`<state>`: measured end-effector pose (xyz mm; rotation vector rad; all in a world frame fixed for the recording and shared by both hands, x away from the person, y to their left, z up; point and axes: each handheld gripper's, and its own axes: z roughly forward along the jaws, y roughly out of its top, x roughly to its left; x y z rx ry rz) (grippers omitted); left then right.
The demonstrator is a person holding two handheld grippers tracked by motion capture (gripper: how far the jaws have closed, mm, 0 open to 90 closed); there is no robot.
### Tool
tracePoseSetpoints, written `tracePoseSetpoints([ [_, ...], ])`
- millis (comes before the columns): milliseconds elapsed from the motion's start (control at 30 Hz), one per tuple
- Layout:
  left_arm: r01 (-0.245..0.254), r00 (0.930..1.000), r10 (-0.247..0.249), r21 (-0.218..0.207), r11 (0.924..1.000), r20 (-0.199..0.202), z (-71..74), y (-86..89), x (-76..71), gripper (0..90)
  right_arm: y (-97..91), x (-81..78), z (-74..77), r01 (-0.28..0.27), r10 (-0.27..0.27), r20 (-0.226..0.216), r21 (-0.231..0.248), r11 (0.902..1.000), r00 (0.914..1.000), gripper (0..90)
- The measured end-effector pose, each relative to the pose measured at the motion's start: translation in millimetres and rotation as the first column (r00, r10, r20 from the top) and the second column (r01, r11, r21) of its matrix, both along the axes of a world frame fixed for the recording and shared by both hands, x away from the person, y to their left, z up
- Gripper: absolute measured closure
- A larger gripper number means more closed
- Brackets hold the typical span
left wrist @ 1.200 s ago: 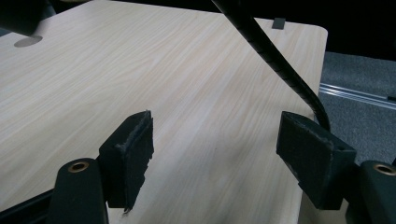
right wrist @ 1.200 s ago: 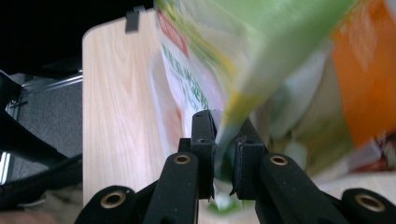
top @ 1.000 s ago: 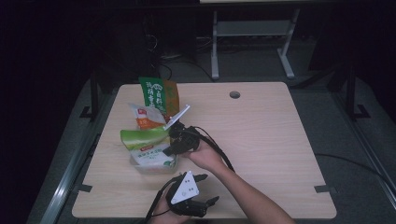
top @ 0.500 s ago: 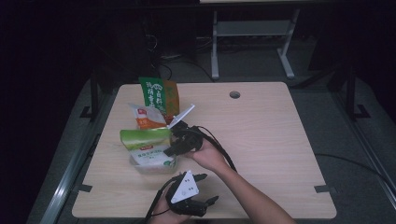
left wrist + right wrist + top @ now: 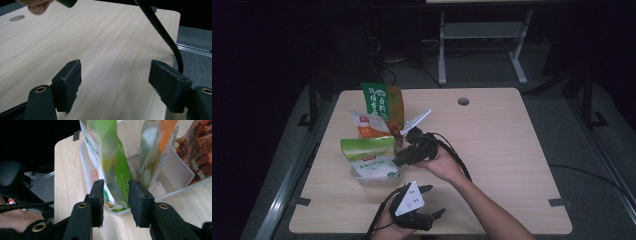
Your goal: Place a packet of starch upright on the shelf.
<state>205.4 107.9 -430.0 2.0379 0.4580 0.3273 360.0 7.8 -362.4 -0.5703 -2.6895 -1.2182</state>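
Now green pouch (image 5: 112, 170) upright in bin (image 5: 86, 167), long axis vertical

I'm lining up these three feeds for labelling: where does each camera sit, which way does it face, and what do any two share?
High view: above the person's side, looking forward and down on the table; both forearms enter from below, left tongs and right tongs.
Left gripper view: rides the left tongs, looking across bare tabletop between open jaws.
Right gripper view: rides the right tongs, facing the clear bin; the green packet stands between its jaws, which have just been opening.
Shared: high and right views both show the green packet and bin.
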Motion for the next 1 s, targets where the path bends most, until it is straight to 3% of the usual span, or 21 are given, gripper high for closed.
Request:
tracePoseSetpoints([
  [500,-0.004,0.9999,0.005,0.013,0.9999,-0.010,-0.3,0.6,3.1,24.9,-31.9,1.2,0.2,0.046,-0.045,-0.020,0.026,0.9986,0.9988,54.0],
  [1000,-0.013,0.9997,0.013,0.004,0.9999,-0.020,-1.1,1.4,4.2,24.9,-71.1,5.4,-4.1,0.143,-0.142,-0.036,0.022,0.9895,0.9892,46.4],
])
